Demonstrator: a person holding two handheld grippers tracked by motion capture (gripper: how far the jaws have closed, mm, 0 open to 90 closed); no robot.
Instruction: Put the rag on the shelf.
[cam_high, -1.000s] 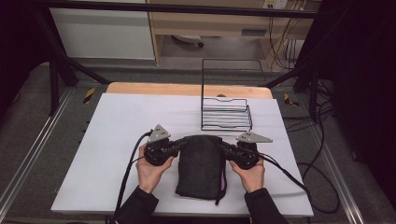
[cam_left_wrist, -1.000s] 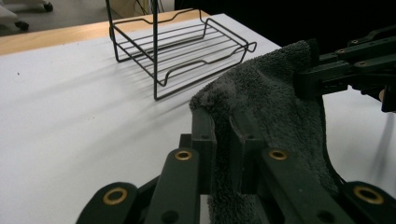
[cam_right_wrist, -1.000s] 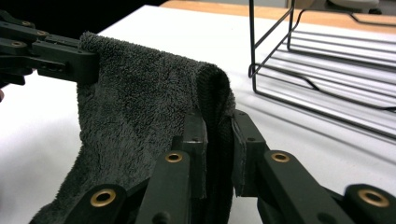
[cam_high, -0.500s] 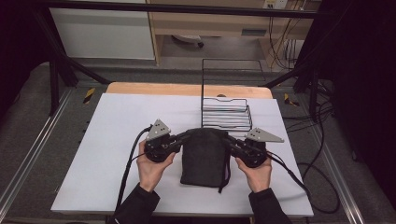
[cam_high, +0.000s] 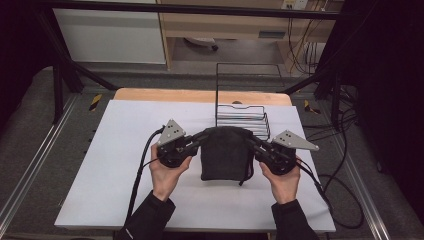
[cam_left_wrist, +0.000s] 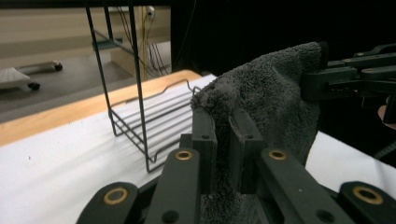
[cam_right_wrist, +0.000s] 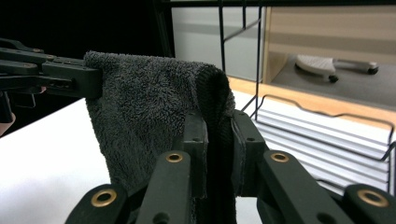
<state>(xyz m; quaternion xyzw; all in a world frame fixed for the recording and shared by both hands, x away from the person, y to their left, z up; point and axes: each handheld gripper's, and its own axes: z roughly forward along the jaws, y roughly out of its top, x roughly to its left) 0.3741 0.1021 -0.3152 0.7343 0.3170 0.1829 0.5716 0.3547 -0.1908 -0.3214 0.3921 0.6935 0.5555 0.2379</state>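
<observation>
Both hand-held grippers, left (cam_high: 196, 141) and right (cam_high: 253, 146), clenched on dark towel (cam_high: 225, 155) top corners, lifted off surface (cam_high: 100, 165); likely heading for wire rack (cam_high: 242, 117), not yet placed

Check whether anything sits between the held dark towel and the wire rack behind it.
Nothing visible does. The dark grey terry towel, pinched by both hand-held grippers, hangs just before the black wire rack, with bare white tabletop around.

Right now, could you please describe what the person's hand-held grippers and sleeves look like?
Each hand-held gripper, left and right, is black with two flat jaws, brass-coloured pivot rivets and a grey three-cornered plate on top. A black cable trails from each. The sleeves are dark.
</observation>
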